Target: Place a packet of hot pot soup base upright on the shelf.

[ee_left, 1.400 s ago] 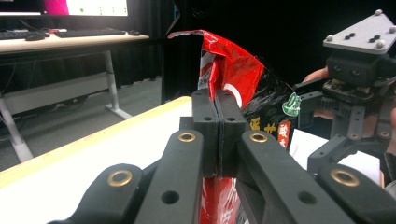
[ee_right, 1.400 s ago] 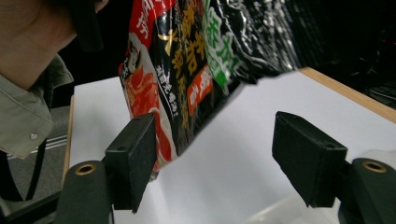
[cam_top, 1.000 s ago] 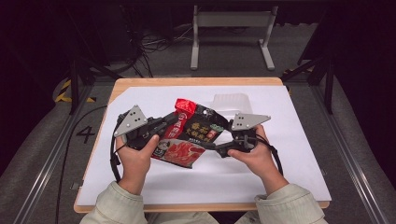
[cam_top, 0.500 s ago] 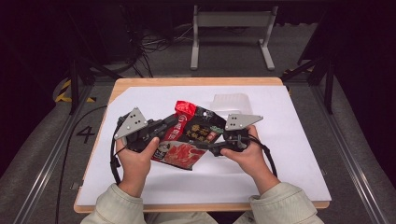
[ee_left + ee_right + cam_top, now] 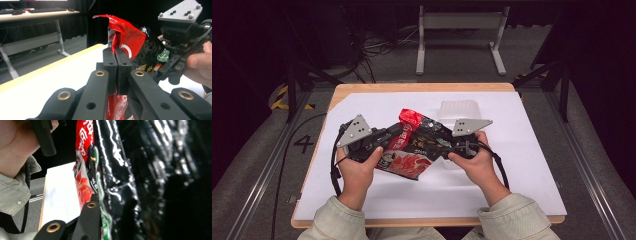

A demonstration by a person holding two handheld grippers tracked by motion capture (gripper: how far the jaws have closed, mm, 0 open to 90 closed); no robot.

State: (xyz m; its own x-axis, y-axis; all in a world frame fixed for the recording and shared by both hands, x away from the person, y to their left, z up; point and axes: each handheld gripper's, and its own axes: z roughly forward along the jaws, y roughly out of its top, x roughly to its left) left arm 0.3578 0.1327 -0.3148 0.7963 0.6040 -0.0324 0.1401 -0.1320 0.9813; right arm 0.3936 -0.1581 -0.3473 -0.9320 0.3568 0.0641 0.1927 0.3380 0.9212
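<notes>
A crinkled red and black snack bag (image 5: 412, 150) hangs between two hand-held grippers, just above the white table sheet (image 5: 522, 150). My left gripper (image 5: 394, 137) is shut on the bag's red left edge; in the left gripper view its jaws (image 5: 117, 53) meet with the red foil (image 5: 125, 37) pinched between them. My right gripper (image 5: 439, 145) has just been closing on the bag's right side. In the right gripper view the shiny black foil (image 5: 140, 182) lies pressed against the one visible jaw and hides the other. The right gripper (image 5: 175, 67) also shows beyond the bag in the left gripper view.
A clear plastic container (image 5: 459, 110) sits on the sheet just behind the bag. The wooden table edge (image 5: 422, 87) runs along the far side, and a grey metal stand (image 5: 459, 20) rests on the floor beyond. A "4" (image 5: 304, 144) marks the floor at left.
The right gripper has shifted slightly left onto the bag's right edge and its jaws have closed on the foil. The left gripper and the bag have stayed put.
</notes>
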